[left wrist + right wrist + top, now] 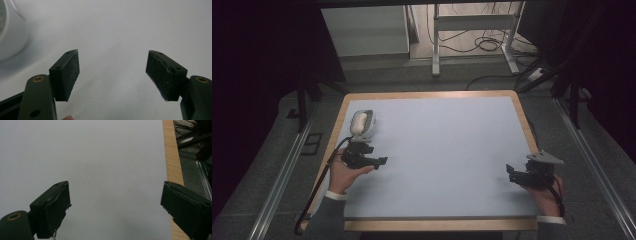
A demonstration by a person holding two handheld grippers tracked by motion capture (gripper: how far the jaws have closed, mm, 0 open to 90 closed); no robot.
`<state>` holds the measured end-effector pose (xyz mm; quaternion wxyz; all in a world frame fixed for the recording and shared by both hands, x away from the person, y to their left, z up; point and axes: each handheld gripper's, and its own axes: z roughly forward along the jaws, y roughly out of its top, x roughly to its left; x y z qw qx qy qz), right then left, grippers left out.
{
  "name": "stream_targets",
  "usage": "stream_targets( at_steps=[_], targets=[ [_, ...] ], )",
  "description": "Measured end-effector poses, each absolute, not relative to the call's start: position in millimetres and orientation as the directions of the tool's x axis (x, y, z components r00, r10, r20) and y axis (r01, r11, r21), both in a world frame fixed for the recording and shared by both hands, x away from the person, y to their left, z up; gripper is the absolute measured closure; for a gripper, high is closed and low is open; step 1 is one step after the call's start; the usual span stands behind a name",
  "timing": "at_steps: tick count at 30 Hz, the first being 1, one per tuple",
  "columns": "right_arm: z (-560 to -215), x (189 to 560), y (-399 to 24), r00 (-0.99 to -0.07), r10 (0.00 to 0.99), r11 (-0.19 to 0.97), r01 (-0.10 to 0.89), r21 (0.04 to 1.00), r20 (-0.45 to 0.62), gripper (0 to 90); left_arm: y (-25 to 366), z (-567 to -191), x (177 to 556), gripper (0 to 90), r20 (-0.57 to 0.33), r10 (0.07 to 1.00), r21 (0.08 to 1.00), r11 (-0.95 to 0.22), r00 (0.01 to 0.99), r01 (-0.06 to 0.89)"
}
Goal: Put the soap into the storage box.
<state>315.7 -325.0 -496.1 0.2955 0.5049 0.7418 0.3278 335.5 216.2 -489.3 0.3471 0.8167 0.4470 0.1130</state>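
The left tool (379,161) hangs low over the left side of the worktop (447,150). Its two black jaws stand wide apart, and nothing is between them. In the left gripper view the bare blue-grey top shows through the gap.

Just behind this tool, toward the far left corner, lies a small white thing in a grey holder (361,123). It looks a bit like a computer mouse, but it is too small to be sure. Its long side runs away from the person, toward the back of the worktop. In the left gripper view its white curved edge (10,35) sits off to the left of the jaws, not in front of them. The jaws point toward the middle of the worktop, so the tool would most likely have to turn and go back a little to reach it.

The right tool (511,172) is far off on the other side, well apart from the white thing. Its jaws are wide open and hold nothing. So the left tool is much the nearer one.
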Motion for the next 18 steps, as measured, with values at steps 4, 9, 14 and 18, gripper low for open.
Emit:
stream_targets(
  at_steps=[4, 9, 14, 18],
  targets=[
    [-496.4, 315.7, -324.3, -0.316, 0.943, 0.275, 0.557, 0.784, -0.106, 8.7, 218.4, -503.9, 328.6, 27.4, -0.162, 0.809, 0.661, -0.337, 0.566, 0.671],
    [-497.1, 316.1, -323.9, -0.317, 0.942, 0.278, 0.557, 0.782, -0.109, 8.7, 220.1, -511.5, 324.4, 27.0, -0.174, 0.807, 0.654, -0.334, 0.564, 0.679],
    [-497.1, 316.1, -322.7, -0.319, 0.941, 0.281, 0.557, 0.781, -0.110, 8.7, 224.0, -509.9, 323.1, 26.8, -0.182, 0.811, 0.666, -0.314, 0.556, 0.677],
    [-496.8, 316.1, -320.6, -0.321, 0.940, 0.284, 0.555, 0.782, -0.114, 8.7, 224.9, -508.5, 321.9, 26.6, -0.180, 0.810, 0.671, -0.313, 0.558, 0.672]
  ],
)
